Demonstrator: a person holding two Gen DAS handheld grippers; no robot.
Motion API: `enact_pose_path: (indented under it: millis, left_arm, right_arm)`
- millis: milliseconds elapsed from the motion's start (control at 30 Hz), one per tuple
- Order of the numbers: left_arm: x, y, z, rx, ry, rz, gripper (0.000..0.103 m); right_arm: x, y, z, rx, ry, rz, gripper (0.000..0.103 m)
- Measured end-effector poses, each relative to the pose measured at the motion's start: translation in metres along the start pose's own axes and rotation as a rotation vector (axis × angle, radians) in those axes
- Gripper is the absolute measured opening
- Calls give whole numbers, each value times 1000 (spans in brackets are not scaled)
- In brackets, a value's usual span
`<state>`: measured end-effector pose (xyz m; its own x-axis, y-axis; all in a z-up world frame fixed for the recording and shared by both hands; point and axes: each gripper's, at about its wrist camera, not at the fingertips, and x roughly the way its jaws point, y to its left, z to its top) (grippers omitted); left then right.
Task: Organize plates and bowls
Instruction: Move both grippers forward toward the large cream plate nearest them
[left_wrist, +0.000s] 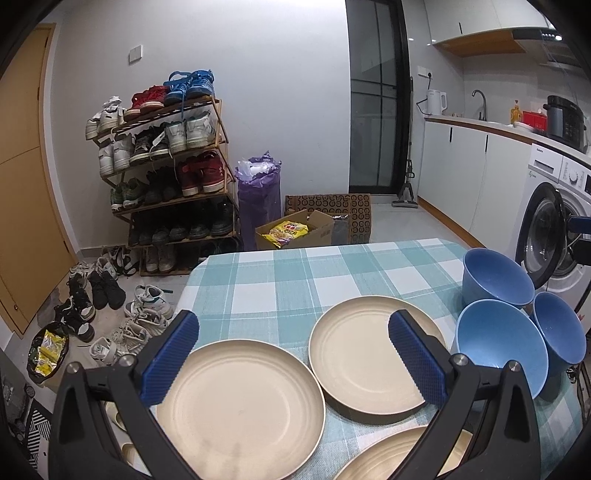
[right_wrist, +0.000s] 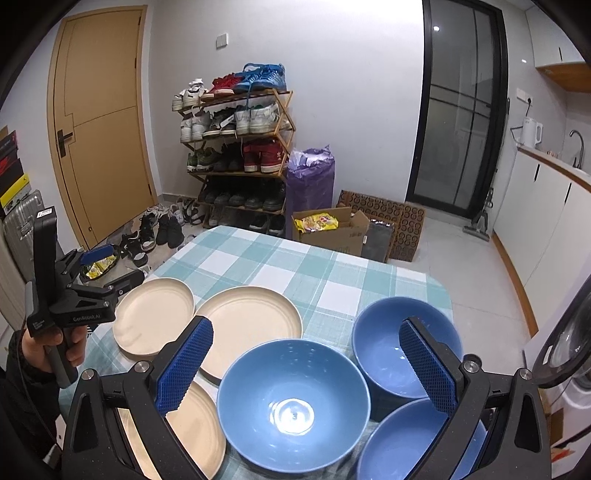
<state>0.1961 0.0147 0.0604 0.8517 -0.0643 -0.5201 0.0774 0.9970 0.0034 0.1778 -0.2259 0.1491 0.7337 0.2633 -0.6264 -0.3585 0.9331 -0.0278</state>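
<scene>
Three beige plates lie on the checked tablecloth: a left plate, a middle plate and a near plate. Three blue bowls stand to their right: a front bowl, a far bowl and a near-right bowl. My left gripper is open and empty, above the left and middle plates; it also shows in the right wrist view. My right gripper is open and empty over the front bowl.
The table has rounded far corners. Beyond it stand a shoe rack, loose shoes on the floor, a purple bag and cardboard boxes. A washing machine with its door open is close on the right.
</scene>
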Motion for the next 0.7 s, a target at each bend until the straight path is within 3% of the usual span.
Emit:
enact_pose_path:
  millis: [700]
  left_arm:
    - [48, -8, -3, 25, 101, -27, 103]
  right_arm:
    - [76, 0, 14, 17, 132, 47, 103]
